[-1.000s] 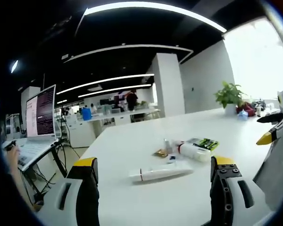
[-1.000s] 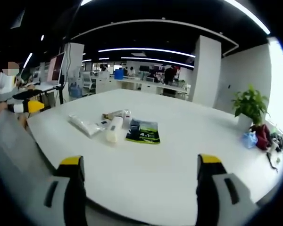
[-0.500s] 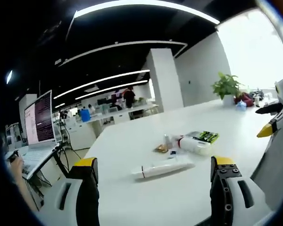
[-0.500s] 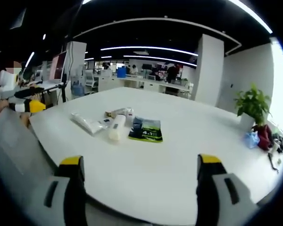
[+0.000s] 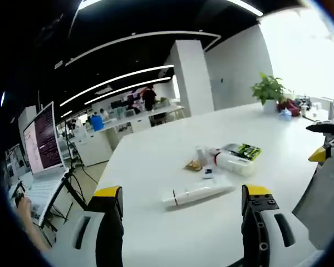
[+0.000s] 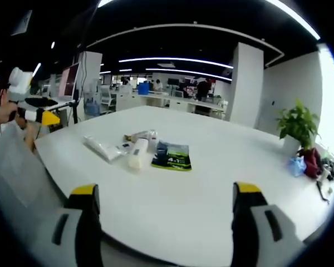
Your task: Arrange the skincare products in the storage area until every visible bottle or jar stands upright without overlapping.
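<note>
Nothing is being gripped yet: the left tool (image 5: 181,200) is being held spread and empty above the bench (image 5: 156,239), and the right tool (image 6: 162,203) is likewise being held wide and empty. The products are lying clustered mid-bench, well apart from both tools. In the left gripper view, the tube (image 5: 197,193) is lying flat, with the bottle (image 5: 234,163) on its side at two o'clock from it, beside a green packet (image 5: 243,151). No upright product is being made out; the whole job is judged to be left.
</note>
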A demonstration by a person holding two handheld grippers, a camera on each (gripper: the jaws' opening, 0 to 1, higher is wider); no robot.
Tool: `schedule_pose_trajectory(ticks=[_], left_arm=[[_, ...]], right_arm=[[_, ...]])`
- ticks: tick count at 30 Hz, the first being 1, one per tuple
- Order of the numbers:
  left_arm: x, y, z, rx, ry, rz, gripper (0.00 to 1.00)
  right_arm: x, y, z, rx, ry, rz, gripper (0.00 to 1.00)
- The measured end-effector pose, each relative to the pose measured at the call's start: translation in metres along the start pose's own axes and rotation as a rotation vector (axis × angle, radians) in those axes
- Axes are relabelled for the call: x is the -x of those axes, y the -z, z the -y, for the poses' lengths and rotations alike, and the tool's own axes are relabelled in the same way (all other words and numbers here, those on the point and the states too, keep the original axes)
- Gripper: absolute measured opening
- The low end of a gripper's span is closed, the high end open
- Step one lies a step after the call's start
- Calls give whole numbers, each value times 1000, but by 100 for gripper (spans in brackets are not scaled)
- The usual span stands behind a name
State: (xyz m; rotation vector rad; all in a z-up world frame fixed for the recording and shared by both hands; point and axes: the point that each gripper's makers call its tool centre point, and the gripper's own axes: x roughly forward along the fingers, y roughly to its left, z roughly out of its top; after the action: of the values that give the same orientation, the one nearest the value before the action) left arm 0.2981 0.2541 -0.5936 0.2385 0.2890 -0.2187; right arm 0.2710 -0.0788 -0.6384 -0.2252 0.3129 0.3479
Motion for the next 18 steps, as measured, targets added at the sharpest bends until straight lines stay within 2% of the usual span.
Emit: schedule_pose_trajectory(ticks=[1, 4, 6, 12, 15, 18], left_arm=[[-3, -3, 2, -21, 14, 1, 95], [-12, -11, 4, -71, 32, -1, 93], [-20, -14, 4, -134, 44, -10, 94], [-40, -11, 12, -308, 120, -119, 97], [-52, -13, 17, -354, 151, -132, 97], [-63, -10, 22, -407, 198, -169, 97]], right_arm=[[0, 0, 1, -1, 3, 3, 100], [1, 0, 3, -3, 15, -1, 100], [1, 0, 3, -4, 15, 2, 100], [1, -1, 2, -5, 14, 9, 100], [1, -1, 3, -10, 17, 11, 100], [2, -1, 4, -13, 20, 17, 100]])
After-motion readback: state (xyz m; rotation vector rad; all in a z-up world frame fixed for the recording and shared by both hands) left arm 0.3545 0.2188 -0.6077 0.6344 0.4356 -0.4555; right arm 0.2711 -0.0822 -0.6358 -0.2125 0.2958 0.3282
